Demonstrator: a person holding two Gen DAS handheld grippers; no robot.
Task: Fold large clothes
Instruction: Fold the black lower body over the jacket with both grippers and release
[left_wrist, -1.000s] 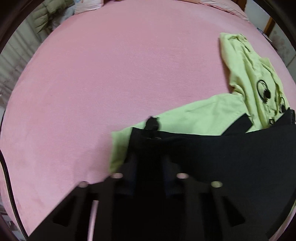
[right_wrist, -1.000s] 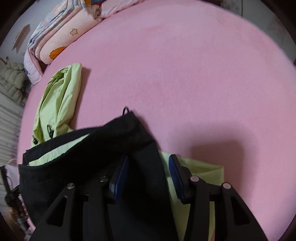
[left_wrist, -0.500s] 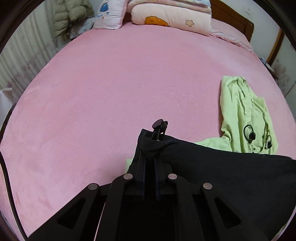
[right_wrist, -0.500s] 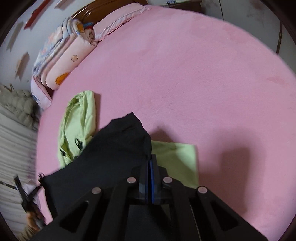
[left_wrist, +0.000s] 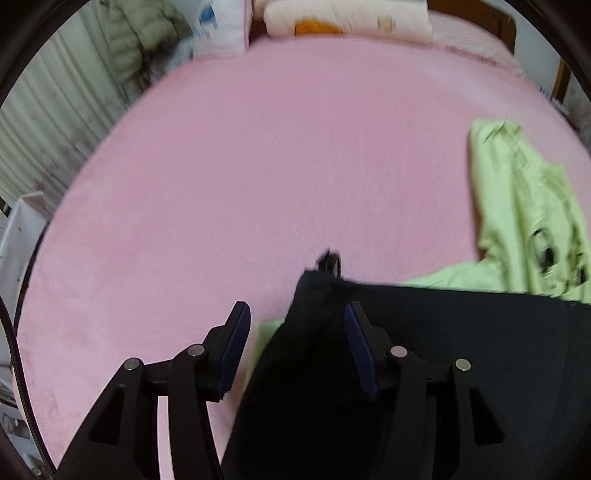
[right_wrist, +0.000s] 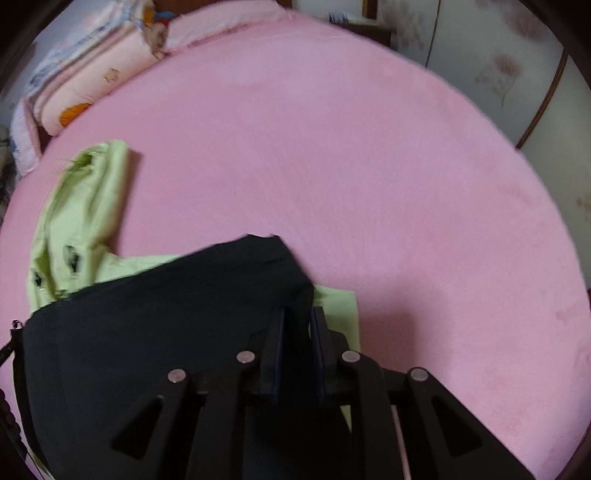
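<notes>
Black garment (left_wrist: 424, 350): lay across a light green hooded top (left_wrist: 517, 206) on the pink bed (left_wrist: 295, 166). Left gripper (left_wrist: 295, 347): jaws opening, half spread, cloth corner between them, unpressed. Right gripper (right_wrist: 297, 350): jaws opening, narrow gap, black cloth between. Step, as judged: letting go after laying a fold. Next move likely calls for regripping an edge.

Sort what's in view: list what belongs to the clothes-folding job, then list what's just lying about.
Job:
- black garment
- light green garment
- left claw, opening, cloth between
- right claw, opening, cloth between

Lying about:
- folded quilts
- padded jacket
</notes>
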